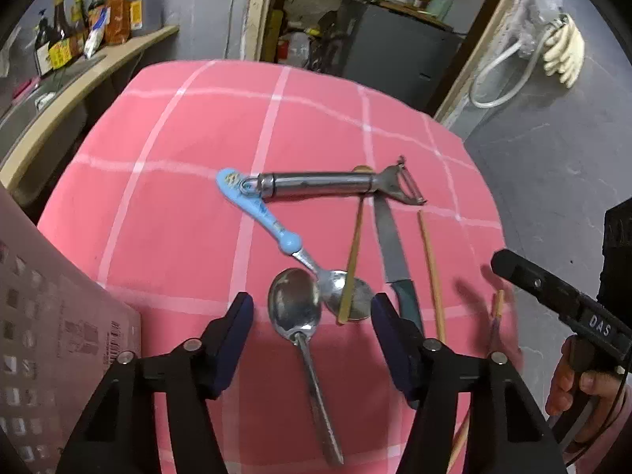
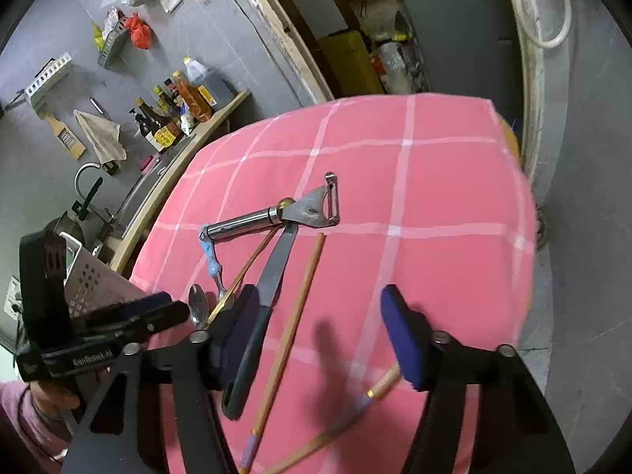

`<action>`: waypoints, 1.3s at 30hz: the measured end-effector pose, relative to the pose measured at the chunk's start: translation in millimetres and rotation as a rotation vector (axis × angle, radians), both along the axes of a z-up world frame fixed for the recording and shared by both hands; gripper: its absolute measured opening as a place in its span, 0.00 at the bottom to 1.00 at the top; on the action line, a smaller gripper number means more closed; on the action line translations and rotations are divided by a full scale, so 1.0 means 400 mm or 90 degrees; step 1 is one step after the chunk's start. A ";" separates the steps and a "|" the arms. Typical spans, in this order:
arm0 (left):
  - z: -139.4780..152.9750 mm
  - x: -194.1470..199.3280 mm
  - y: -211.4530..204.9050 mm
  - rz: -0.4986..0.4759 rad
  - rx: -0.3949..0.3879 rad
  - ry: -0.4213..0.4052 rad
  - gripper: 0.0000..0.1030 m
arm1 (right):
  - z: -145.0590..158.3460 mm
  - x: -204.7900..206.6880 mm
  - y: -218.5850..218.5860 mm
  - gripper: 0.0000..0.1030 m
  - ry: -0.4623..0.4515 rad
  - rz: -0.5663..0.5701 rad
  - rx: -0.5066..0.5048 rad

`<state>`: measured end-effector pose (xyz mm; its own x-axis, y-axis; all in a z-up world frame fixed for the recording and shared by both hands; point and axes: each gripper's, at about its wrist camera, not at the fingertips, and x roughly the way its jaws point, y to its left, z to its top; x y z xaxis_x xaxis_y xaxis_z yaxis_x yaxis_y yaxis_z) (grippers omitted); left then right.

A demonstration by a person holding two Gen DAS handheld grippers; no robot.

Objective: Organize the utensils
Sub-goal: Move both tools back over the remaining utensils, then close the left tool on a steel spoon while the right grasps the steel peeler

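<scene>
Both tongs gape, gripping nothing. Left tongs [image 1: 312, 308] straddle the steel spoon [image 1: 298, 316], lying at six o'clock on the table [image 1: 177, 138]. Best pinch its neck, clear of the blue-handled spoon [image 1: 276, 229] overlapping at two o'clock. Right tongs [image 2: 320, 308] hover.

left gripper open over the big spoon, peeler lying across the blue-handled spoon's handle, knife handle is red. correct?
One error: the knife handle is dark, not red, as the right wrist view shows. The rest holds: the left gripper is open over the big spoon, and the peeler lies across the blue-handled spoon's handle.
</scene>
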<state>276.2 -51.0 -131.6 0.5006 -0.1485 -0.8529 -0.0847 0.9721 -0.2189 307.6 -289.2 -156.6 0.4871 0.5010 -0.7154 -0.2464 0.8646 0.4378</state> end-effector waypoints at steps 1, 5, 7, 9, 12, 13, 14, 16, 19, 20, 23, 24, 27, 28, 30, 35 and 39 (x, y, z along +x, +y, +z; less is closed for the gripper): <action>-0.006 0.002 0.002 0.005 -0.001 0.004 0.54 | -0.007 0.010 0.008 0.47 0.005 0.004 0.006; -0.025 0.006 0.010 0.017 -0.009 0.018 0.47 | -0.031 0.034 0.029 0.43 0.021 0.012 0.012; -0.034 0.008 0.014 0.020 -0.014 0.024 0.43 | -0.043 0.054 0.040 0.38 0.028 0.008 0.009; -0.043 0.011 0.019 0.025 -0.017 0.031 0.39 | -0.052 0.077 0.049 0.31 0.030 0.002 0.001; -0.053 0.016 0.026 0.033 -0.026 0.038 0.35 | -0.060 0.112 0.063 0.29 0.035 -0.013 -0.006; -0.056 0.019 0.026 0.035 -0.028 0.038 0.33 | -0.061 0.120 0.064 0.28 0.035 -0.018 -0.009; -0.058 0.021 0.026 0.035 -0.027 0.039 0.30 | -0.064 0.131 0.069 0.26 0.036 -0.023 -0.015; -0.061 0.025 0.027 0.037 -0.027 0.038 0.28 | -0.070 0.151 0.078 0.22 0.042 -0.032 -0.027; -0.063 0.033 0.031 0.041 -0.026 0.037 0.23 | -0.071 0.175 0.096 0.19 0.038 -0.041 -0.047; -0.064 0.036 0.030 0.042 -0.024 0.038 0.20 | -0.069 0.182 0.105 0.18 0.036 -0.041 -0.056; -0.065 0.040 0.026 0.044 -0.018 0.038 0.15 | -0.060 0.193 0.142 0.18 0.023 -0.042 -0.090; -0.065 0.042 0.024 0.045 -0.015 0.038 0.13 | -0.058 0.194 0.151 0.18 0.019 -0.042 -0.100; -0.064 0.039 0.026 0.046 -0.011 0.036 0.10 | -0.048 0.191 0.180 0.16 0.002 -0.045 -0.141; -0.064 0.037 0.028 0.045 -0.011 0.035 0.09 | -0.045 0.187 0.192 0.13 -0.006 -0.044 -0.160; -0.062 0.037 0.031 0.043 -0.018 0.035 0.07 | -0.039 0.186 0.193 0.08 -0.012 -0.044 -0.174; -0.041 0.039 0.026 0.024 -0.025 0.014 0.03 | -0.022 0.183 0.145 0.07 -0.015 -0.062 -0.102; -0.039 0.037 0.033 0.025 -0.043 0.012 0.02 | 0.000 0.166 0.131 0.07 -0.024 -0.067 -0.079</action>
<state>291.1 -37.7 -147.4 0.4917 -0.1866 -0.8505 -0.1267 0.9510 -0.2819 374.2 -236.9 -156.7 0.5592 0.3553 -0.7490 -0.1663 0.9332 0.3185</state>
